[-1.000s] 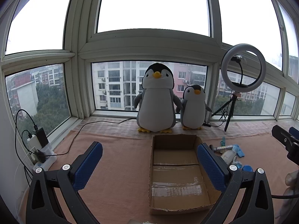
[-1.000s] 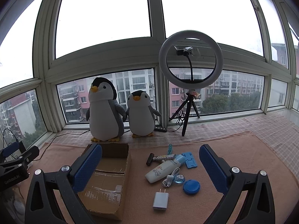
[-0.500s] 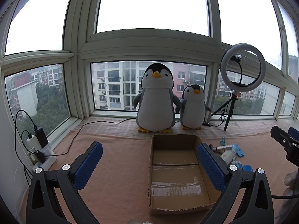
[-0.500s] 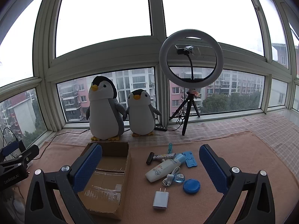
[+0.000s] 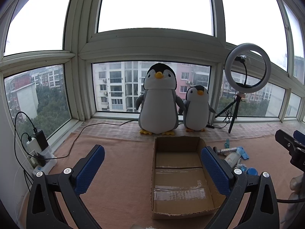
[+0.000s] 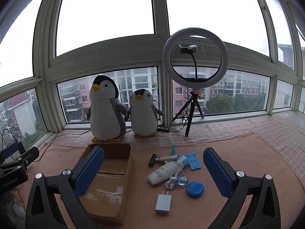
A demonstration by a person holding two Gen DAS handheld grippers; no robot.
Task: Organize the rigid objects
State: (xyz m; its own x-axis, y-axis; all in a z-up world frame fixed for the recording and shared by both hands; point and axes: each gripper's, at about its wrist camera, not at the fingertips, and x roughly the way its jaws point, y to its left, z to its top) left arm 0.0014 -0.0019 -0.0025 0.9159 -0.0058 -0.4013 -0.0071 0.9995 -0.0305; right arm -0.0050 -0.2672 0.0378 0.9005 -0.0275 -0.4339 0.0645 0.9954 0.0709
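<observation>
Both the left gripper (image 5: 152, 164) and right gripper (image 6: 153, 167) hover spread wide and empty, apparently poised to start, the left facing the empty box (image 5: 181, 173) and the right over 7 or so small items, bottle (image 6: 164, 172) and charger (image 6: 163, 203) among them, lying just beside it.

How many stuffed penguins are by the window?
2. The big penguin stands behind the cardboard box; the small penguin stands right beside it, nearer the ring light.
</observation>
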